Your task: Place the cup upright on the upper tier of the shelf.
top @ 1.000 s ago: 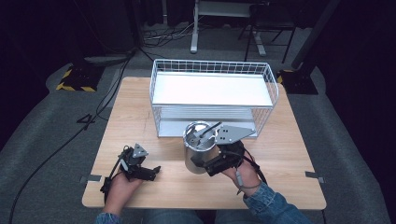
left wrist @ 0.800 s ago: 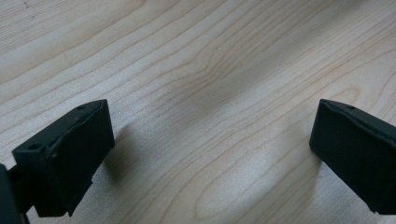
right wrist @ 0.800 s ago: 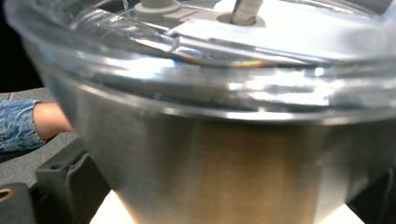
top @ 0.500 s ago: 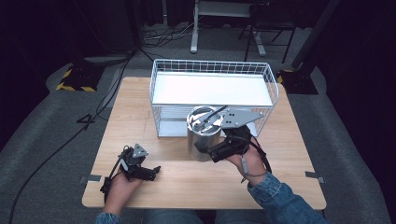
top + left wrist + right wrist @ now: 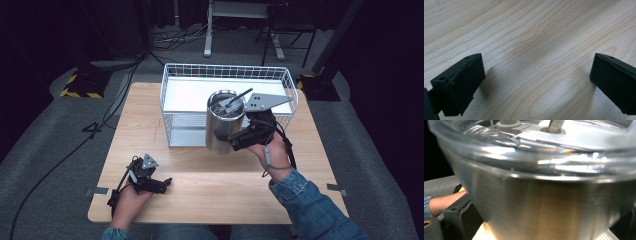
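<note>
Tumbler, steel with a clear lid, is what you are gripping in your right gripper, and in the high view you are holding it lifted and roughly upright at the front edge of the white wire basket, its lower part overlapping the basket's front wall; whether it is touching the wire cannot be told from there. That view is also showing a straw sticking out of the lid at a slant toward the grey plate on your gripper. Your right gripper view is giving you what the high view cannot: the brushed metal wall pressed close against the camera, the clear lid rim above it, and one black jaw hugging the side at lower left. Your left gripper is resting low on the wooden table near its front left corner, well apart from the tumbler. Its own view is showing the jaws spread wide with bare wood grain between them, a detail too small to read from above.
</note>
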